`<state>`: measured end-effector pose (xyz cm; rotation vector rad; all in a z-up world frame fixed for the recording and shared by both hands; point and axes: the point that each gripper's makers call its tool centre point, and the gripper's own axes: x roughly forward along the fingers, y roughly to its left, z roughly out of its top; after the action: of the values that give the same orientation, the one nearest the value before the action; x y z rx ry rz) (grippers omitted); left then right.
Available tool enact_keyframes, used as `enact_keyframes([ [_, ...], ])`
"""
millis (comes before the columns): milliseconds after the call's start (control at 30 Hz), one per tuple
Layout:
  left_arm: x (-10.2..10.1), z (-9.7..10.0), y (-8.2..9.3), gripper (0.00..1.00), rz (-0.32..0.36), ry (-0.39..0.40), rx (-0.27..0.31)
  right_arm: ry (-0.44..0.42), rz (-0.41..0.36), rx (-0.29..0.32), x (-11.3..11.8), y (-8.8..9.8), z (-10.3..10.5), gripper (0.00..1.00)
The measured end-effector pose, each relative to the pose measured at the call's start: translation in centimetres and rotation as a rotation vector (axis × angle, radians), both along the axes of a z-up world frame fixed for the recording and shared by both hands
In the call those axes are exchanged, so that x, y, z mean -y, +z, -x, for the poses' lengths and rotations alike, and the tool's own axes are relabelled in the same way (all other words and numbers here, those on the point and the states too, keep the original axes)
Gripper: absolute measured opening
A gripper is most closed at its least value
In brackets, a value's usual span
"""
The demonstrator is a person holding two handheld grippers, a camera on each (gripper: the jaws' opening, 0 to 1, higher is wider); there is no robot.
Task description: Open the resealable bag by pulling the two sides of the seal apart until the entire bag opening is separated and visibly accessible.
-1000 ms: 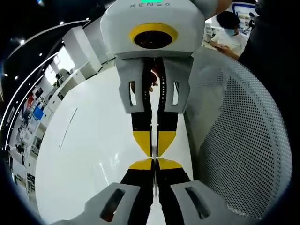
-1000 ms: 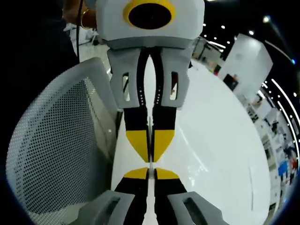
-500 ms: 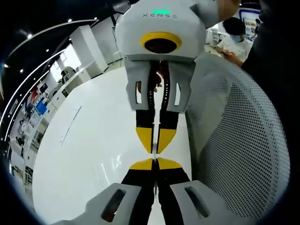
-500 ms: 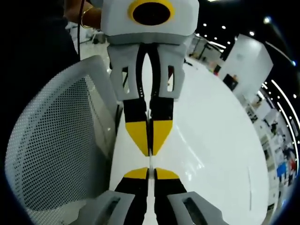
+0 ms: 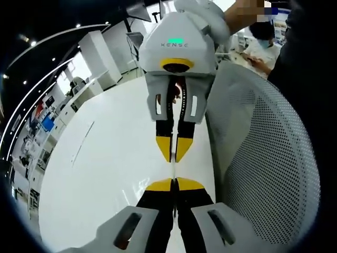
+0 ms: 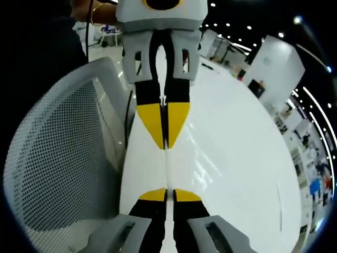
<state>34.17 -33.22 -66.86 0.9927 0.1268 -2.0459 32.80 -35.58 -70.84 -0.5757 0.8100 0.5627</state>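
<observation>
apart: left tongs (image 5: 173,184), right tongs (image 6: 166,194) | bag edge (image 5: 173,169) pinched; mesh chair (image 5: 263,158)

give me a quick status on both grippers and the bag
Left gripper shut on thin clear bag edge. Right gripper shut on same edge, facing it tip to tip. Seal state unclear. White mesh chair back close alongside.

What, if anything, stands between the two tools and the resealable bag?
Nothing visible does. The left tool and right tool face each other tip to tip, each shut on what looks like the resealable bag, a thin edge-on strip stretched between them above the white table. The mesh chair stands off to one side.
</observation>
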Motion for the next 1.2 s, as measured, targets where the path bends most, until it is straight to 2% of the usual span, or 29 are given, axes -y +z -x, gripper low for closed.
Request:
enact_keyframes([
  [600, -0.7, 0.0, 1.0, 0.00, 0.001, -0.012, -0.011, -0.041, 0.026, -0.047, 2.4, -1.4, 1.8, 0.00],
  [667, -0.8, -0.1, 1.0, 0.00, 0.000, -0.011, -0.010, -0.040, 0.053, -0.064, 2.9, -1.8, 2.3, 0.00],
  [733, -0.9, 0.0, 1.1, 0.00, 0.001, -0.010, -0.015, -0.058, 0.005, -0.049, 2.5, -1.5, 2.1, 0.00],
  [1000, -0.7, 0.0, 1.1, 0.00, 0.003, -0.010, -0.008, -0.076, 0.020, -0.048, 2.6, -1.5, 1.9, 0.00],
  [1200, -0.5, -0.2, 1.4, 0.00, 0.011, -0.006, -0.004, -0.124, -0.010, -0.023, 2.9, -0.8, 1.6, 0.01],
])
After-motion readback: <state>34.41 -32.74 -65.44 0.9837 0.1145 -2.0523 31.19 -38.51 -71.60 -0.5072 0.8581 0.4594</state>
